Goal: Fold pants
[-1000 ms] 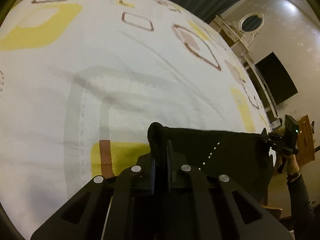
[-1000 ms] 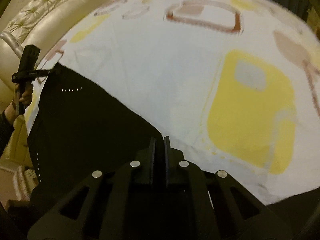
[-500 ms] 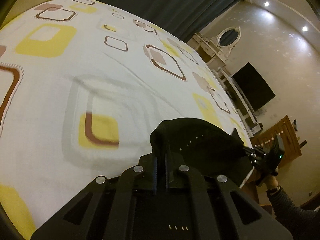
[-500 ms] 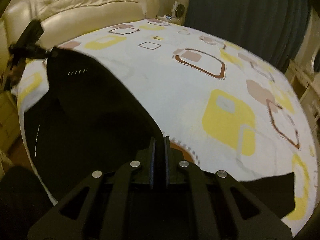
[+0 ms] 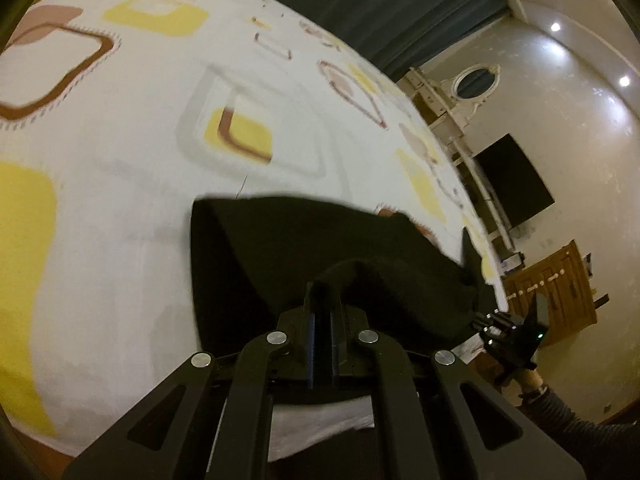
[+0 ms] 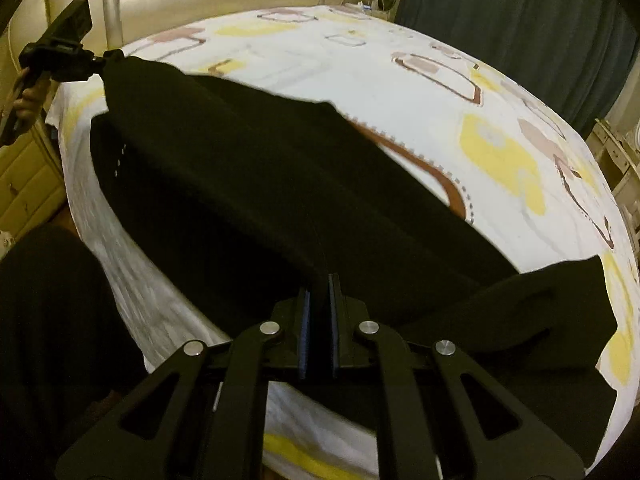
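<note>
The black fabric pants (image 6: 280, 208) stretch across the lower left and centre of the right wrist view, draped over the near edge of the bed with its white sheet printed in yellow and brown rounded squares (image 6: 400, 112). One dark leg end trails off to the lower right of that frame. The right tool (image 6: 319, 280) has its jaws pressed together on a fold of the cloth at bottom centre. In the upper left of the same view, the left tool (image 6: 105, 56) pinches the far corner of the pants, a hand (image 6: 28, 94) gripping its handle.

In the left wrist view, the left tool (image 5: 322, 292) is likewise clamped tight on a bunched edge of the pants (image 5: 304, 248) (the cloth rises in a small hump over the fingers). The right tool (image 5: 482, 322) appears at lower right, gripping the opposite corner.
</note>
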Tool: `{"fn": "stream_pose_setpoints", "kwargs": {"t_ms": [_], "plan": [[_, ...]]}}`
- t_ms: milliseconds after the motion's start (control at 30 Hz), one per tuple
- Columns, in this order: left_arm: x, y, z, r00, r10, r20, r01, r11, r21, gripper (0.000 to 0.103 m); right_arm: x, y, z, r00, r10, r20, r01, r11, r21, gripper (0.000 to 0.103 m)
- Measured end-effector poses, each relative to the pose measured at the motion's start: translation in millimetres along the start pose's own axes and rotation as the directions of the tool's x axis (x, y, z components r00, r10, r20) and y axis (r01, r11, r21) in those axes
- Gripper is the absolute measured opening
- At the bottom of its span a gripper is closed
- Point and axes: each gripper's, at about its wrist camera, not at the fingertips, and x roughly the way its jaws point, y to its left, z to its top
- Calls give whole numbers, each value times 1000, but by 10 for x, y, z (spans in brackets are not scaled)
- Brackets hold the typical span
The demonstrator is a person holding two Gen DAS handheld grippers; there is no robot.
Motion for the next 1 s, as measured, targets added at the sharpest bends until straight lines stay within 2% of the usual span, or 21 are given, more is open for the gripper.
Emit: {"fn": "stream_pose_setpoints", "kwargs": {"t_ms": [67, 167, 233, 267, 300, 333, 433, 500, 600, 733, 800, 900, 1000], "plan": [[51, 37, -61, 1000, 16, -8, -16, 1000, -13, 7, 26, 35, -39, 1000, -1, -9, 2, 1000, 8, 8], [103, 112, -173, 999, 27, -34, -29, 997, -65, 15, 74, 90, -95, 1000, 5, -28, -4, 1000, 27, 11], [95, 171, -269, 998, 21, -53, -26, 994, -106, 27, 76, 105, -122, 1000, 0, -29, 1, 999, 35, 15], [59, 202, -322, 998, 18, -55, -24, 992, -126, 37, 50, 105, -139, 1000, 4, -25, -3, 999, 49, 17], [20, 228, -374, 998, 16, -54, -24, 989, -147, 49, 32, 93, -153, 1000, 13, -25, -12, 998, 64, 24], [-19, 242, -414, 999, 7, -44, -14, 986, -164, 54, 3, 72, -172, 999, 26, -23, -24, 996, 86, 33], [-178, 282, -551, 999, -30, 12, 32, 970, -242, 65, -144, -36, -232, 997, 79, 2, -78, 981, 177, 48], [-253, 287, -640, 996, -70, 58, 85, 952, -294, 74, -223, -96, -267, 996, 87, 13, -88, 971, 222, 51], [-247, 224, -707, 991, -95, 93, 121, 934, -336, 75, -306, -235, -353, 989, 138, 50, -147, 932, 332, 52], [-82, 117, -689, 995, -69, 78, 92, 935, -343, 75, -294, -392, -452, 970, 222, 102, -244, 837, 489, 53], [-14, 84, -671, 995, -56, 80, 81, 931, -356, 75, -269, -423, -449, 964, 241, 115, -265, 810, 523, 53], [27, 73, -638, 995, -39, 90, 70, 926, -371, 75, -253, -405, -464, 958, 258, 126, -284, 788, 547, 54], [52, 37, -598, 995, 14, 95, 23, 930, -367, 75, -243, -369, -507, 955, 267, 132, -294, 773, 563, 56]]}}
